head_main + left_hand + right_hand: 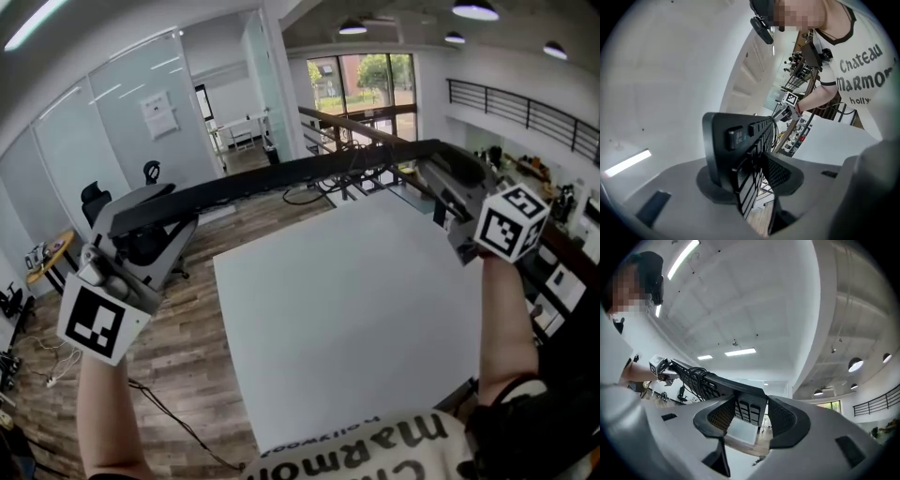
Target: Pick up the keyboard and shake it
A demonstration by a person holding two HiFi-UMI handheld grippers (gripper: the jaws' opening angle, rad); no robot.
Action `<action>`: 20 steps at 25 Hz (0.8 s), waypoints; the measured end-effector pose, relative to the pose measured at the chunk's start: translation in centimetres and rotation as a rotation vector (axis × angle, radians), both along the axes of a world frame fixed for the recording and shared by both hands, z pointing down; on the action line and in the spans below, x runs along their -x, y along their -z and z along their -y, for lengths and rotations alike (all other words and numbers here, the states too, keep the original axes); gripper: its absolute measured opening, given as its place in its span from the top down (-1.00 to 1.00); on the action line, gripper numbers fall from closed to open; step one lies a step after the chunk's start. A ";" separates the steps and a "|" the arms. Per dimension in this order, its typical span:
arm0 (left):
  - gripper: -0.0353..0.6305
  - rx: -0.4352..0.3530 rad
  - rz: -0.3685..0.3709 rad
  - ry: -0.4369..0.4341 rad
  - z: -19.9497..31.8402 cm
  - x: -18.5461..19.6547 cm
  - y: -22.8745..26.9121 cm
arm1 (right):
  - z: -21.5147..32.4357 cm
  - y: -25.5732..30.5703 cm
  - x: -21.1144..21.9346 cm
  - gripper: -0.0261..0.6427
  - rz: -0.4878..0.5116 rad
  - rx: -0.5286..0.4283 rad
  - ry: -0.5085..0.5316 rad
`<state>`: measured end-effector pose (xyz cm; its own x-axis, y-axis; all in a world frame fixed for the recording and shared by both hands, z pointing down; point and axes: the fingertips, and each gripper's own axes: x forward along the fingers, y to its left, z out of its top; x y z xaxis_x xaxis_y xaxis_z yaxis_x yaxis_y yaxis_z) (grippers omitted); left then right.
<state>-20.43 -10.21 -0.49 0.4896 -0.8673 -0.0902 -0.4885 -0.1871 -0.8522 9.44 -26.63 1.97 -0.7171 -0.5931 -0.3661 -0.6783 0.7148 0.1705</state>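
Hovering over white table (347, 309): slim black keyboard (281, 176), cable (696, 377) bundled.

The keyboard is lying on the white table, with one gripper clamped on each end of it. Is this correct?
Not quite. The keyboard is not lying on the white table: it is held up in the air above it, as the head view shows. The left gripper and the right gripper are indeed clamped on its ends.
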 end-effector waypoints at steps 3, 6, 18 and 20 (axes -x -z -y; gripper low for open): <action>0.42 0.003 -0.046 -0.018 0.2 -0.3 0.2 | -0.2 1.0 -0.5 0.24 0.051 -0.027 0.005; 0.42 -0.005 -0.073 -0.038 0.2 -0.6 0.2 | -0.4 1.4 -0.8 0.24 0.079 -0.045 0.028; 0.41 0.029 -0.086 -0.080 0.8 -1.0 -0.1 | 3.1 -3.6 1.6 0.06 -0.145 0.029 -0.052; 0.41 0.037 -0.089 -0.090 0.8 -1.1 -0.1 | 3.0 -3.2 1.3 0.06 -0.108 0.018 -0.057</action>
